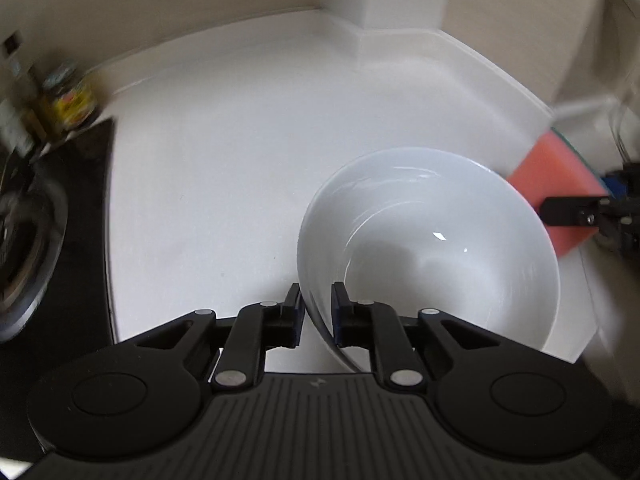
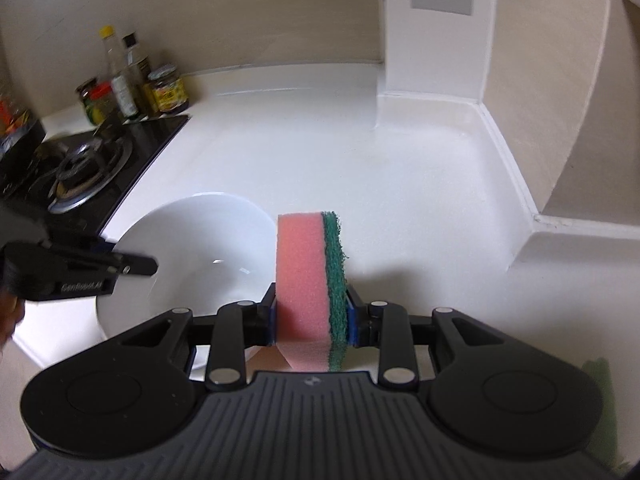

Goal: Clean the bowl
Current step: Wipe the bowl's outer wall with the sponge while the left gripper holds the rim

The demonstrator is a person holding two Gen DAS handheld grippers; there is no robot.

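A white bowl (image 1: 440, 256) stands on the white counter near its front edge; it also shows in the right wrist view (image 2: 208, 248). My left gripper (image 1: 316, 312) straddles the bowl's near rim, one finger outside and one inside. The pads stand slightly off the wall, so it is open. It appears again as a dark shape at the bowl's left (image 2: 132, 266). My right gripper (image 2: 312, 320) is shut on a pink sponge (image 2: 308, 280) with a green scouring side, held upright just right of the bowl. The sponge (image 1: 556, 176) reaches the bowl's far right rim.
A black gas stove (image 2: 88, 168) lies to the left, with several bottles and jars (image 2: 132, 80) behind it. The white counter (image 2: 360, 160) spreads toward the walls. A white pillar (image 2: 432, 60) stands at the back and a wall step juts out on the right.
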